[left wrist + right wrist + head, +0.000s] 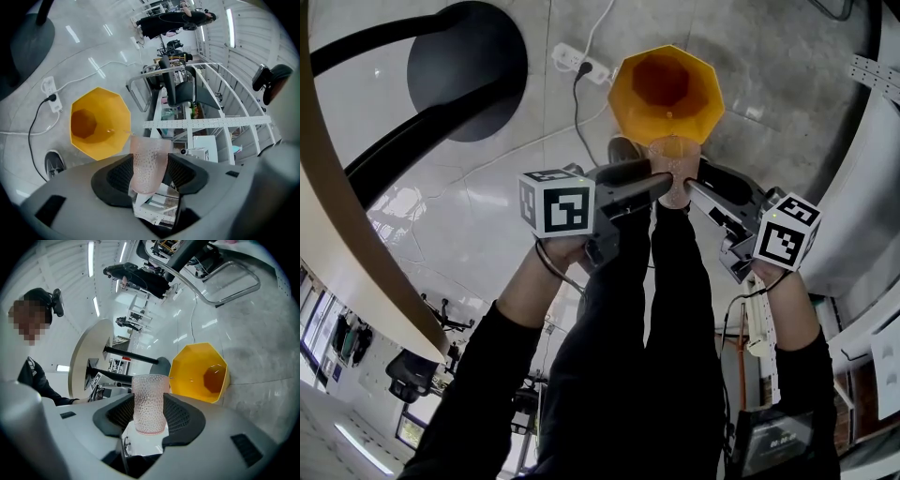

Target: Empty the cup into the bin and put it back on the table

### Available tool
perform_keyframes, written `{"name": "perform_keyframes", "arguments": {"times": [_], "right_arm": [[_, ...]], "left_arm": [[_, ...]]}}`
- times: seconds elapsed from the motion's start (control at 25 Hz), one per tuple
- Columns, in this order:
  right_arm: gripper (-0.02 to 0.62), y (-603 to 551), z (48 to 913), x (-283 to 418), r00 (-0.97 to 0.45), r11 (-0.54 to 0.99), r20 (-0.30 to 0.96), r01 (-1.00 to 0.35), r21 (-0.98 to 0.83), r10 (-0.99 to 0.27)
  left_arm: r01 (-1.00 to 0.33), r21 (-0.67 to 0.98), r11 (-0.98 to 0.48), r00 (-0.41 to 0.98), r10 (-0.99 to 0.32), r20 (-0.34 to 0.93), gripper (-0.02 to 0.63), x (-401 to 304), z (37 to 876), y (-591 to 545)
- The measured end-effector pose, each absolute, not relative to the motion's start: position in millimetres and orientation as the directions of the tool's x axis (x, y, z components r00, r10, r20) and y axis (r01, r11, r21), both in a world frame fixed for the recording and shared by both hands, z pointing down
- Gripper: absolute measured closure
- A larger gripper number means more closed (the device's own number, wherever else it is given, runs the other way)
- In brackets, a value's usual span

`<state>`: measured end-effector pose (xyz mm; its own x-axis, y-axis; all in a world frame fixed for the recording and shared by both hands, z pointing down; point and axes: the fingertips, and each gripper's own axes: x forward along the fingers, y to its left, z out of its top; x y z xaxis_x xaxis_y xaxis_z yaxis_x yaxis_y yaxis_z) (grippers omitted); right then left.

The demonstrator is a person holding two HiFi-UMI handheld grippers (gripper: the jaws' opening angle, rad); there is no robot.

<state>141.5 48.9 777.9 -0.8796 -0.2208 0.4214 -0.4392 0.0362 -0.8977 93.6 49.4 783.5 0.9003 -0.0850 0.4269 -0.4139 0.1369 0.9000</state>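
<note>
A clear pink dimpled cup is held over the floor at the near rim of a yellow octagonal bin. My left gripper and right gripper meet on it from both sides. In the left gripper view the cup sits tilted between the jaws of the left gripper, its mouth toward the bin, and a thin trickle falls inside. In the right gripper view the cup is pinched by the right gripper, with the bin beyond holding amber liquid.
A black round table base and the pale table edge lie to the left. A white power strip with cables lies on the floor behind the bin. A white perforated rack stands to the right.
</note>
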Motion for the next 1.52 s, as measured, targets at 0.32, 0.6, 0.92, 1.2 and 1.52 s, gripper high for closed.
{"name": "perform_keyframes", "arguments": {"times": [0.32,0.6,0.92,1.2,1.52], "right_arm": [[0.400,49,777,143,-0.880,-0.024,0.421,-0.426,-0.904,-0.220],[0.400,52,778,140,-0.882,-0.102,0.430,-0.418,-0.903,-0.192],[0.402,45,771,139,-0.886,-0.190,0.412,-0.376,-0.907,-0.213],[0.402,36,764,139,-0.895,-0.247,0.384,-0.328,-0.912,-0.225],[0.403,38,762,142,-0.904,-0.228,0.355,-0.303,-0.925,-0.240]], "left_arm": [[-0.389,0.907,0.162,0.905,-0.116,0.409,0.371,92,782,47],[-0.395,0.903,0.170,0.901,-0.119,0.417,0.377,88,782,48],[-0.395,0.903,0.171,0.899,-0.128,0.418,0.390,85,772,43],[-0.412,0.894,0.174,0.891,-0.127,0.436,0.394,84,767,37],[-0.420,0.897,0.134,0.892,-0.120,0.436,0.399,84,763,38]]}}
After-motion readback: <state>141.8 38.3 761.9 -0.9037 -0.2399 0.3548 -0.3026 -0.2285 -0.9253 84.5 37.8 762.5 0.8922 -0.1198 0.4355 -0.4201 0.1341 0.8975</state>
